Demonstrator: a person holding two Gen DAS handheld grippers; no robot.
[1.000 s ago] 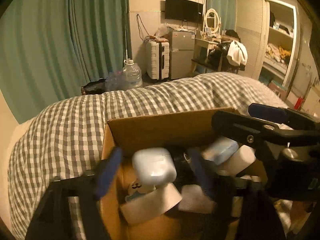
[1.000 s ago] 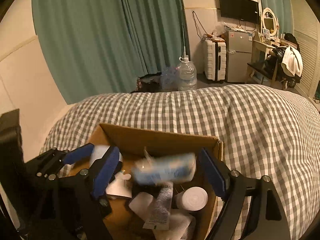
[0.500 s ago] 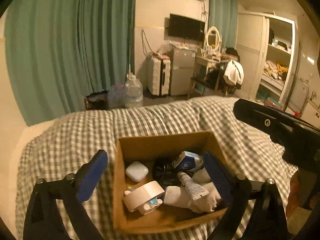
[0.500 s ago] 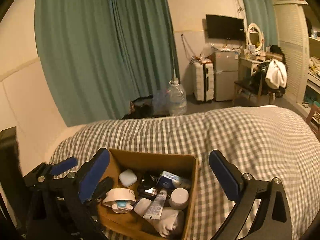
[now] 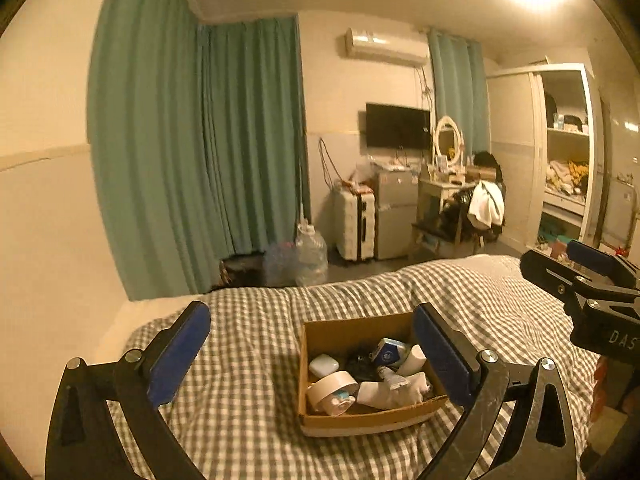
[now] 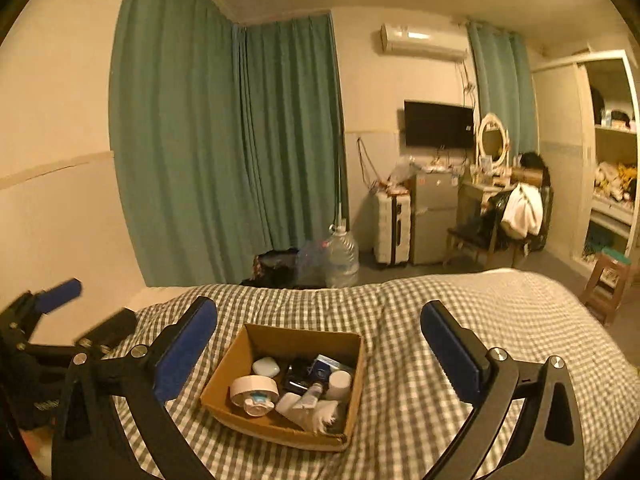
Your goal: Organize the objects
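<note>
**Both grippers wide open and empty above the filled box**

The cardboard box (image 5: pixel 320 426) sits on the checked bedspread (image 5: pixel 248 360), below and ahead of both tools; seen along the left gripper (image 5: pixel 312 344) it lies toward the right finger, and seen along the right gripper (image 6: pixel 320 336) it lies between the fingers, nearer the left one. Inside it, a small white rounded case (image 6: pixel 265 367) lies at the far left corner; a roll of white tape (image 6: pixel 256 389) sits in front of that, with a small white and blue piece touching its near side; a blue and white carton (image 6: pixel 325 368) leans at the far right, with a dark object just beside it that is too dim to make out; a white round-topped jar (image 6: pixel 339 382) stands by the right wall; a small tube (image 6: pixel 310 394) lies tilted across a crumpled white cloth (image 6: pixel 320 414) at the near right.

The left gripper's jaws have just been opening and now stand spread as wide as they go, with nothing between the blue pads (image 5: pixel 178 354); the right gripper's jaws have likewise just been opening, and are fully apart and hold nothing; neither tool touches the box.

Beyond the far edge of the bed stand a big water bottle (image 6: pixel 341 258) and a white suitcase (image 6: pixel 392 228), with green curtains (image 6: pixel 224 152) behind them.
</note>
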